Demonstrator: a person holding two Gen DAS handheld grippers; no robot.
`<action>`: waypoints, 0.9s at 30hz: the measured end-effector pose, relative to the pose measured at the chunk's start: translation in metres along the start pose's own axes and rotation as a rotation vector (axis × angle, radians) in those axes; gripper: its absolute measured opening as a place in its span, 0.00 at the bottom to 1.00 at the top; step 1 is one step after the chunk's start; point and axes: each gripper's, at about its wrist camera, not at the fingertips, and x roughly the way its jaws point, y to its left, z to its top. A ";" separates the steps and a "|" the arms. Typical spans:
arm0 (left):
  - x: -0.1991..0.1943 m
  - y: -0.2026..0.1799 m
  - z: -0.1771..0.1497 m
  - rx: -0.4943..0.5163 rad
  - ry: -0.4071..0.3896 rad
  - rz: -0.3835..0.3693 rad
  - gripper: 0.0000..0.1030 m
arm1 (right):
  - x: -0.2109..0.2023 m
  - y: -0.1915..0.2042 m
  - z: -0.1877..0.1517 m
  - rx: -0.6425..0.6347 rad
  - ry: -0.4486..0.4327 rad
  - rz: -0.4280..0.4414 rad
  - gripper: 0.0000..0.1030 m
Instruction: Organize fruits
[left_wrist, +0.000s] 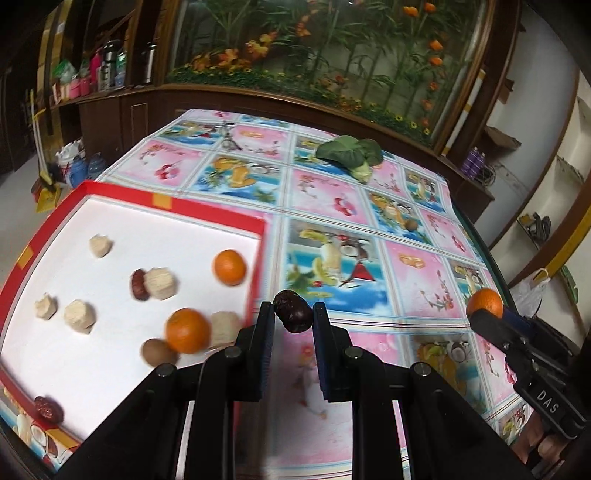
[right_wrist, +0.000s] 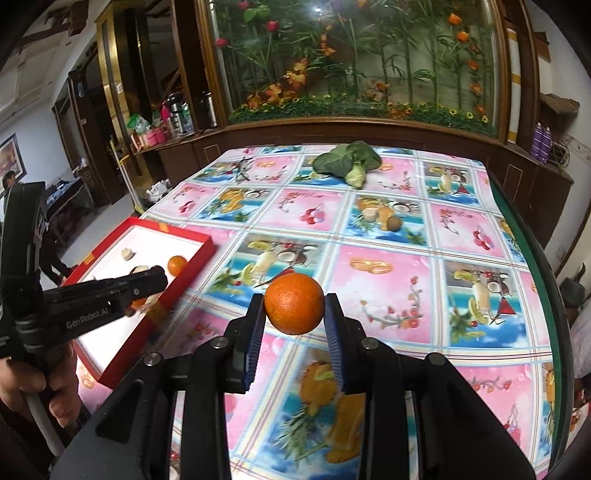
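Observation:
In the left wrist view my left gripper (left_wrist: 293, 310) is shut on a dark red date (left_wrist: 293, 313), held above the tablecloth just right of the red tray (left_wrist: 207, 212). The tray's white floor carries two oranges (left_wrist: 229, 266), several pale peeled pieces (left_wrist: 159, 283), another date (left_wrist: 48, 408) and a small brown fruit (left_wrist: 157, 352). My right gripper (right_wrist: 294, 301) is shut on an orange (right_wrist: 294, 303) above the cloth. It also shows at the right edge of the left wrist view as the right gripper (left_wrist: 484, 314). The left gripper (right_wrist: 147, 284) hangs over the tray's near corner (right_wrist: 125, 354).
A leafy green vegetable (left_wrist: 351, 153) lies at the table's far side, and a small dark metal object (left_wrist: 229, 136) lies far left. The fruit-print tablecloth (right_wrist: 388, 266) ends at a glass table edge (right_wrist: 554, 295) on the right. A wooden cabinet with a plant display stands behind.

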 end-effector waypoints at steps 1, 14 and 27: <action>-0.001 0.004 -0.001 -0.009 -0.001 0.000 0.19 | 0.000 0.004 -0.001 -0.008 0.004 0.002 0.33; -0.015 0.047 -0.007 -0.083 -0.013 0.033 0.19 | 0.006 0.052 -0.003 -0.096 0.022 0.051 0.33; -0.030 0.099 -0.006 -0.187 -0.031 0.085 0.19 | 0.025 0.106 0.010 -0.167 0.030 0.140 0.33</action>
